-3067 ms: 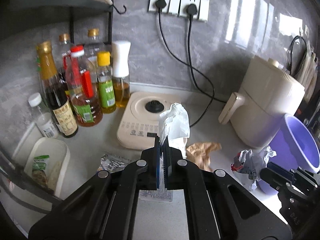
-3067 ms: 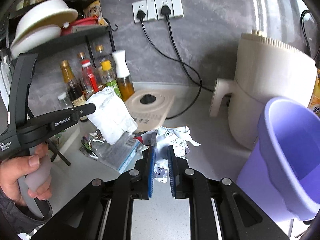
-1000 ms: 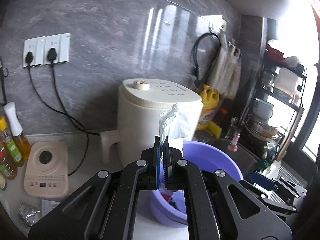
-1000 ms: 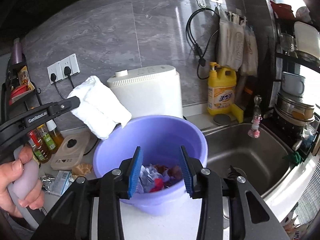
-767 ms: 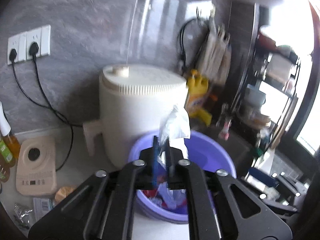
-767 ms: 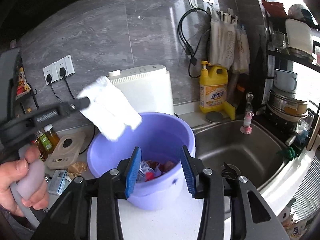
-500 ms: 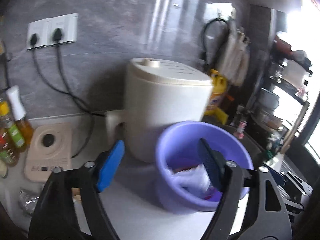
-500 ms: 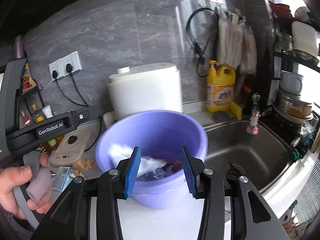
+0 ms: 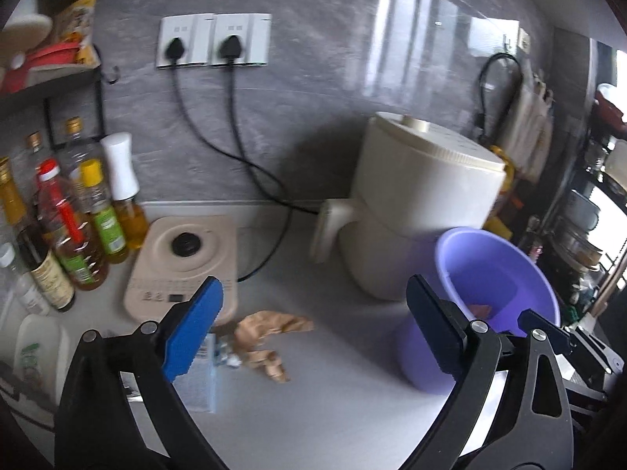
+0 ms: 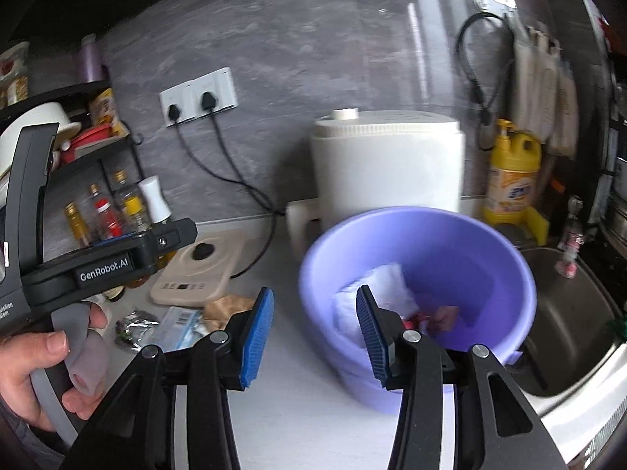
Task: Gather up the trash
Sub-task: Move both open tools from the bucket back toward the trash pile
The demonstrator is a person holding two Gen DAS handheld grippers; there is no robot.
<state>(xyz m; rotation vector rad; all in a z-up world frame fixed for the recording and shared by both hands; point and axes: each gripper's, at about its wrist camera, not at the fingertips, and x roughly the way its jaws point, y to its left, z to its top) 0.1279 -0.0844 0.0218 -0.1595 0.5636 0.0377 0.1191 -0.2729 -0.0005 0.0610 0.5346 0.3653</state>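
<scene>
Several pieces of trash already lie in the purple basin (image 10: 505, 286) on the grey counter (image 9: 333, 403): a white crumpled wrapper (image 10: 376, 293) against its near wall, with reddish scraps beside it. More trash lies on the counter left of the basin: a crumpled brown paper (image 9: 266, 340), a flat blue-and-white packet (image 9: 203, 376) touching it, and a foil wrapper (image 10: 135, 325) further left. The left gripper (image 9: 313, 337) points at the counter between the brown paper and the basin; its jaws have just been opening and stand wide apart with nothing between them. A hand (image 10: 51, 372) grips its grey handle. The right gripper (image 10: 313, 321) sits at the basin's near left rim; its jaws have just been opening a little and stand apart, gripping nothing. Behind the basin stands a cream appliance (image 10: 386, 164), with a flat cream cooker (image 9: 184, 262) and sauce bottles (image 9: 78, 219) to the left, and a sink (image 10: 568, 305) to the right.
</scene>
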